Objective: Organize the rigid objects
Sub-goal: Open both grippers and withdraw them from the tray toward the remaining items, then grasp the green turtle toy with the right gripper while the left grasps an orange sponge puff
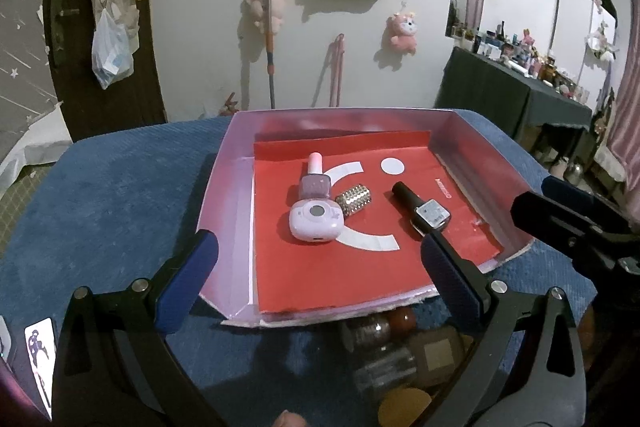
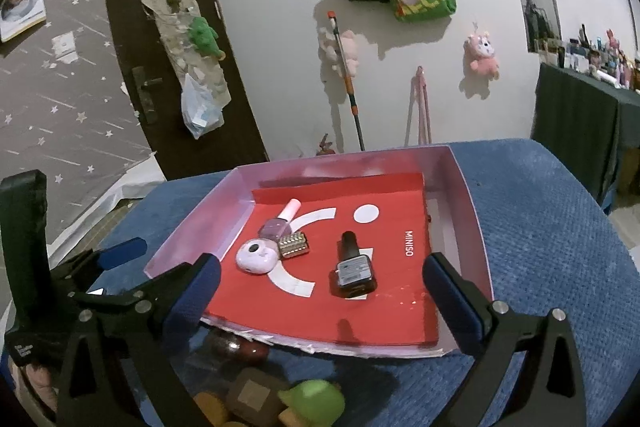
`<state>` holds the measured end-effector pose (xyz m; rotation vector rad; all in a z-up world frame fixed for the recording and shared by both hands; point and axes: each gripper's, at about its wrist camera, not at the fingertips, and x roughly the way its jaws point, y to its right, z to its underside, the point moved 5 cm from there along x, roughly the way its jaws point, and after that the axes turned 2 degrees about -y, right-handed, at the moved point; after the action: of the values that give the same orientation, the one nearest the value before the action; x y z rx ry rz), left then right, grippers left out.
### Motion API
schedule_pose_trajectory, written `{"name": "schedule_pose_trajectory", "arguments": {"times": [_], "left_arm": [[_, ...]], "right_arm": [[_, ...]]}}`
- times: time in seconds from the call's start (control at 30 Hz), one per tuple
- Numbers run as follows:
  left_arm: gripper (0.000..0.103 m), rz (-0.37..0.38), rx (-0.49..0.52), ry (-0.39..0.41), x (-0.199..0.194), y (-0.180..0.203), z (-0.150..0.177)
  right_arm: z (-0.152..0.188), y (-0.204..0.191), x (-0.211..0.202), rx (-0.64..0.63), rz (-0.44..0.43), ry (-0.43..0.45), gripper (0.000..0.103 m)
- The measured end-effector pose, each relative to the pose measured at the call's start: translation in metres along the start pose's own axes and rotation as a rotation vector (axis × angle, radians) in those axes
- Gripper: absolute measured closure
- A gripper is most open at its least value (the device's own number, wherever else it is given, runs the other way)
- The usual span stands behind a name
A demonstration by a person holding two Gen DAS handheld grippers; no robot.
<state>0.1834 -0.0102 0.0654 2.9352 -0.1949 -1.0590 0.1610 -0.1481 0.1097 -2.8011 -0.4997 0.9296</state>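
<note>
A shallow pink box (image 1: 236, 187) (image 2: 472, 211) lined with red paper sits on a blue cushion. Inside lie a lilac nail-polish bottle (image 1: 315, 183) (image 2: 278, 225), a small lilac round device (image 1: 314, 223) (image 2: 256, 255), a studded silver piece (image 1: 354, 203) (image 2: 294, 245) and a dark nail-polish bottle (image 1: 424, 213) (image 2: 354, 269). My left gripper (image 1: 320, 279) stands open in front of the box, empty. My right gripper (image 2: 324, 297) is open as well, hanging over the box's near edge with the dark bottle lying free beyond its fingers.
Loose small items lie on the cushion before the box: a brown bottle (image 2: 240, 349), a green piece (image 2: 316, 401), a brown block (image 2: 252, 393). The right gripper shows at the right edge (image 1: 576, 223) of the left view. A wall with hanging bags stands behind.
</note>
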Motion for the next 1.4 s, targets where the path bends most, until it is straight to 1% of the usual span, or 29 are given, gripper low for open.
{"name": "schedule_pose_trajectory", "arguments": {"times": [0.1, 0.17, 0.43, 0.7, 0.93, 1.2, 1.4], "left_arm": [[0.000, -0.007, 0.007, 0.014, -0.009, 0.002, 0.004], [0.000, -0.025, 0.010, 0.028, -0.015, 0.002, 0.007], [0.000, -0.063, 0.026, 0.056, -0.036, 0.007, 0.020], [0.000, -0.044, 0.017, 0.046, -0.048, 0.008, 0.031], [0.000, -0.012, -0.013, 0.013, -0.050, 0.006, 0.044], [0.000, 0.001, -0.015, -0.005, -0.055, 0.010, 0.058], [0.000, -0.001, -0.014, -0.013, -0.058, 0.011, 0.066]], "right_arm": [[0.002, -0.006, -0.008, -0.009, -0.006, 0.022, 0.000], [0.005, -0.010, -0.015, -0.013, -0.004, 0.041, 0.000], [0.013, -0.022, -0.040, -0.046, 0.015, 0.114, 0.000], [0.025, -0.032, -0.055, -0.085, 0.034, 0.130, 0.000], [0.037, -0.034, -0.065, -0.098, 0.058, 0.133, 0.000], [0.048, -0.035, -0.076, -0.111, 0.082, 0.156, 0.000], [0.059, -0.034, -0.079, -0.104, 0.081, 0.145, 0.000]]}}
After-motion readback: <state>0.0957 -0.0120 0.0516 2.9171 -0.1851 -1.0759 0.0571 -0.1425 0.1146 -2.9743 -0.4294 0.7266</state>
